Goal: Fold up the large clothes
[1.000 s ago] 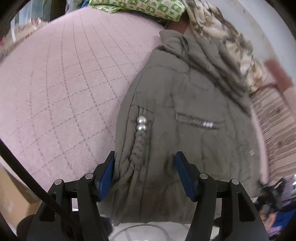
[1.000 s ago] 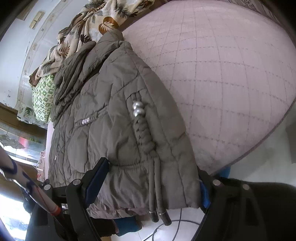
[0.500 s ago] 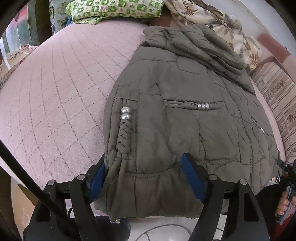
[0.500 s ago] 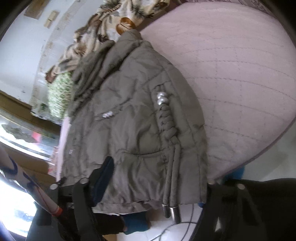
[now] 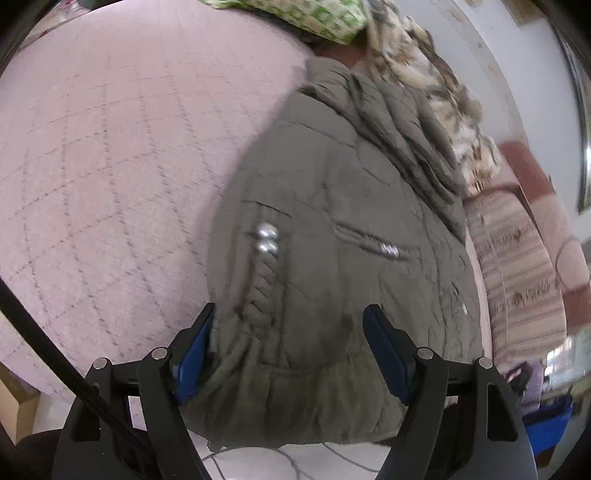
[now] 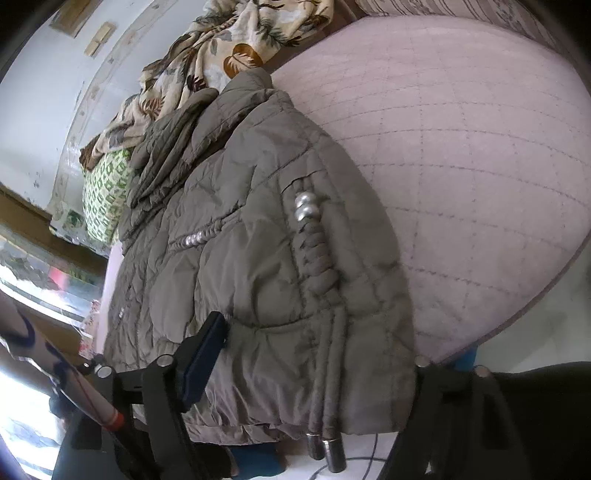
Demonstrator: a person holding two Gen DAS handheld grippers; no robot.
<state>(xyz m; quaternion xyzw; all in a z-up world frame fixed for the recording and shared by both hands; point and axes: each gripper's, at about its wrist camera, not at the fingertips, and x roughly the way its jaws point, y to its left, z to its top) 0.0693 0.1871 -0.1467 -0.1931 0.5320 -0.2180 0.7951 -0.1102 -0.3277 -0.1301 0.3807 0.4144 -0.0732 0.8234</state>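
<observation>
An olive-grey padded jacket (image 5: pixel 343 229) lies on a pink quilted bed (image 5: pixel 110 147), its hem hanging over the near edge. A braided cord with two silver beads (image 5: pixel 266 240) runs down its front. My left gripper (image 5: pixel 291 347) is open, its blue pads either side of the hem by the cord. In the right wrist view the same jacket (image 6: pixel 251 266) fills the middle. My right gripper (image 6: pixel 314 354) is open and straddles the hem; its right finger is hidden behind the cloth. The cord's metal tips (image 6: pixel 327 448) dangle below the hem.
A green patterned pillow (image 5: pixel 314 18) and a leaf-print cloth (image 5: pixel 436 92) lie at the bed's head. A striped sofa (image 5: pixel 517 266) stands beside the bed. White floor shows below the hem. A window (image 6: pixel 33 266) is on the left in the right wrist view.
Both views have shifted and swung while the jacket stays flat on the bed. The left gripper has come in closer over the hem. Both grippers stay open around the hem.
</observation>
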